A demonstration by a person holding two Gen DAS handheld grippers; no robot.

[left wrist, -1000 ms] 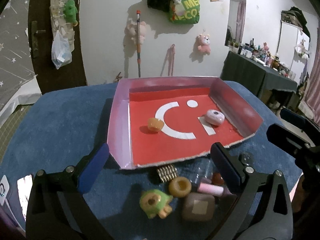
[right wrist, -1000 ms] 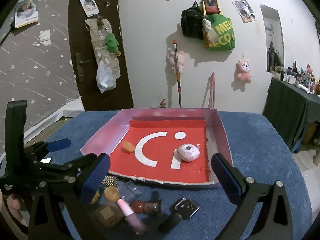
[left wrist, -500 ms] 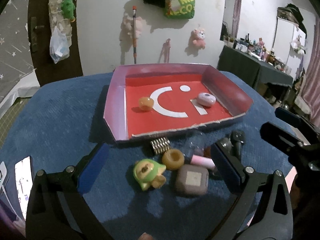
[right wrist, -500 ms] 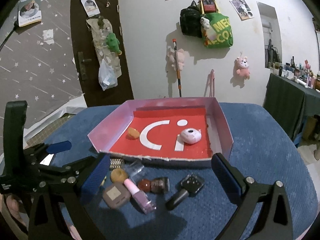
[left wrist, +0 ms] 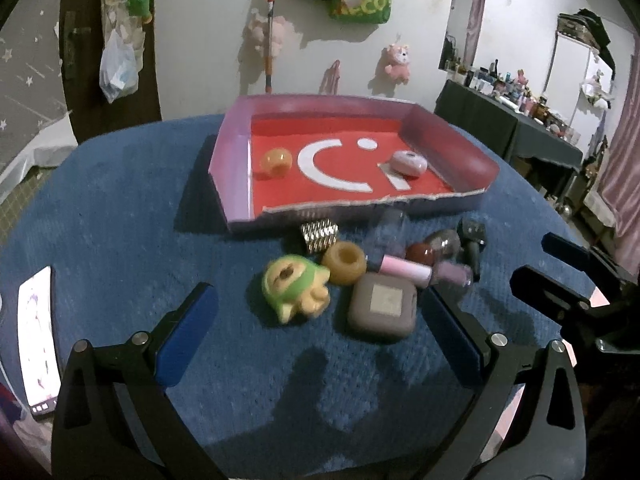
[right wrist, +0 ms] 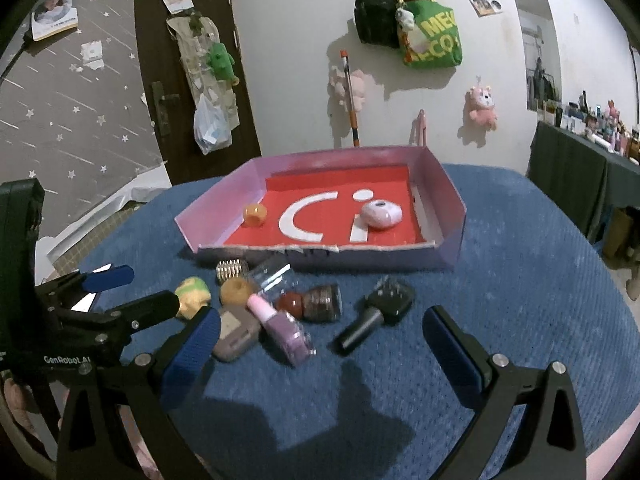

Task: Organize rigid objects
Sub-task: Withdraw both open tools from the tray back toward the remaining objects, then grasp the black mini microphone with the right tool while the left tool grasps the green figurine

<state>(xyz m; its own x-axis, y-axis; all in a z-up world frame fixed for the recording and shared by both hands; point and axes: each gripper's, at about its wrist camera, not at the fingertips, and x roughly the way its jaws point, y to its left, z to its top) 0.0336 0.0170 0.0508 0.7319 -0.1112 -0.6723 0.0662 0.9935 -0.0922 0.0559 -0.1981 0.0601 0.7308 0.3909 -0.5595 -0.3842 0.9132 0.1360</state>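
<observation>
A pink-walled tray with a red floor [left wrist: 236, 168] [right wrist: 452, 216] holds an orange bead [left wrist: 275, 162] [right wrist: 255, 214] and a pale pink oval case [left wrist: 408, 162] [right wrist: 381, 214]. In front of it lie a green-and-yellow toy [left wrist: 294, 288] [right wrist: 193, 295], a tan ring [left wrist: 344, 267], a grey-mauve square case [left wrist: 382, 306] [right wrist: 236, 334], a pink nail polish bottle [left wrist: 424, 273] [right wrist: 282, 330], a metal spring [left wrist: 319, 235] and a black plug [right wrist: 376, 314]. My left gripper [left wrist: 316, 340] is open and empty, just short of the toy. My right gripper [right wrist: 320, 344] is open and empty, near the bottle and plug.
The objects lie on a blue cloth-covered table [left wrist: 120, 240]. A phone [left wrist: 38, 340] lies at the table's left edge. A clear jar [right wrist: 276, 276], a red bead [right wrist: 291, 303] and a dark jar [right wrist: 324, 302] sit in the pile. A dark cluttered table [left wrist: 500, 124] stands back right.
Both grippers have pulled back from the tray, so the pile of loose objects now lies ahead of the fingers instead of between them. Nothing was picked up.
</observation>
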